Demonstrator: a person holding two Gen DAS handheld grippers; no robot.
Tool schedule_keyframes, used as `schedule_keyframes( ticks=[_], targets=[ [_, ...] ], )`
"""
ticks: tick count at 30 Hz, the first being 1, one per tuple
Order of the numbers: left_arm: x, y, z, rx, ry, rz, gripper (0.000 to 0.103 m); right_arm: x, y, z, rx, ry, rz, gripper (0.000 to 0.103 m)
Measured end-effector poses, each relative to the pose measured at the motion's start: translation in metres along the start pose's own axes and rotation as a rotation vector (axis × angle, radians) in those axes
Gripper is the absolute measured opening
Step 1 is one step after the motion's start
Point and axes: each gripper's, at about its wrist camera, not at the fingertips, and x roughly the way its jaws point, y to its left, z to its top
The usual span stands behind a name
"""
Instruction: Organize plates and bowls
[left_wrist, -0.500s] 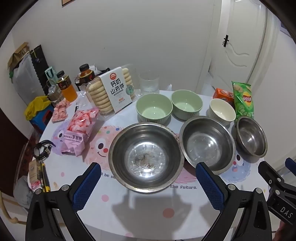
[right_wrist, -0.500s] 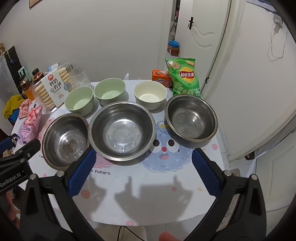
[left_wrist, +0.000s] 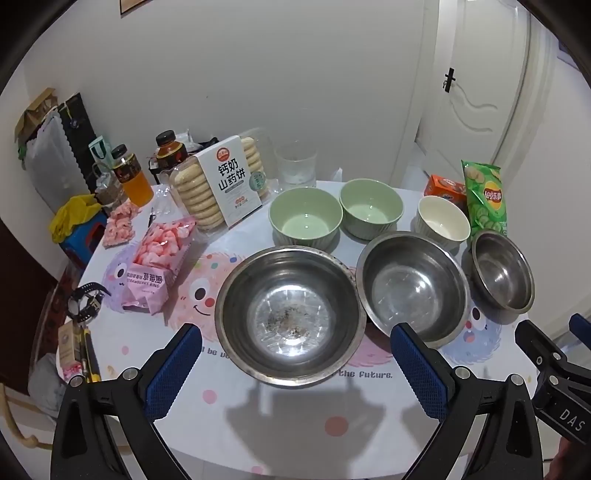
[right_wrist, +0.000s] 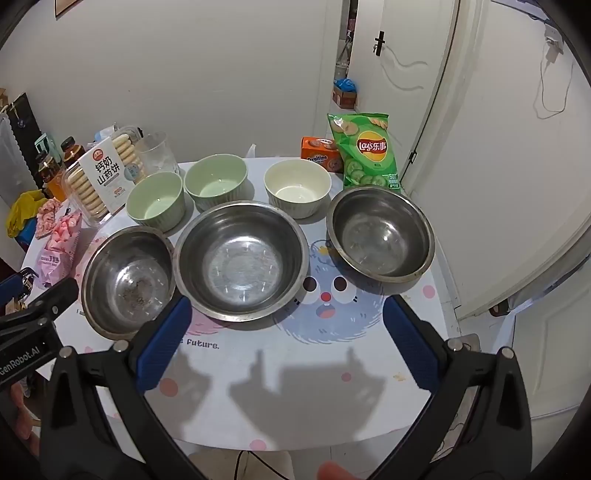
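A small room with white walls and a white panelled door (right_wrist: 413, 74) at the far right holds a round table (right_wrist: 303, 398) under a pale cloth printed with cartoon monsters and dots. The shadows of both tools fall on its near part.

Six bowls stand on it in two rows. Near row, three steel bowls: the left steel bowl (left_wrist: 290, 315), with dark specks in its bottom, touches or almost touches the middle steel bowl (right_wrist: 242, 260), which looks largest in the right wrist view; the right steel bowl (right_wrist: 380, 234), the smallest, stands a little apart. Far row, three ribbed ceramic bowls: two green bowls (right_wrist: 157, 203) side by side, the other (right_wrist: 216, 181) just right of it, then one cream bowl (right_wrist: 297, 186) further right. All six sit upright and unstacked.

Behind them: one clear pack of biscuits (left_wrist: 221, 184), one green bag of crisps (right_wrist: 367, 151), one orange box (right_wrist: 319, 157), one clear cup (left_wrist: 295, 162), two bottles (left_wrist: 131, 175) at far left, and one pink snack bag (left_wrist: 155, 266) on the left, with a smaller pink packet beyond it.

The left gripper (left_wrist: 295, 365) hangs above the near edge, jaws spread wide and holding nothing, framing the left steel bowl. The right gripper (right_wrist: 286, 339) is likewise wide apart and empty, over bare cloth near the middle steel bowl.
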Motion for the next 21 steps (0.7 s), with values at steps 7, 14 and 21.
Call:
schedule_keyframes(
  ticks=[7, 14, 21],
  targets=[
    [-0.0002, -0.0051, 0.0029, 0.003, 0.001, 0.007, 0.103, 0.0018, -0.0004, -0.0002, -0.002, 0.005, -0.001, 0.103],
    [0.0024, -0.0075, 0.0005, 0.004, 0.001, 0.01, 0.103, 0.0015, -0.0018, 0.0001, 0.0, 0.009, -0.004, 0.103],
    [0.003, -0.0064, -0.0005, 0.004, 0.004, 0.009, 0.103, 0.0023, -0.0021, 0.0003, 0.003, 0.013, -0.003, 0.103]
  ],
)
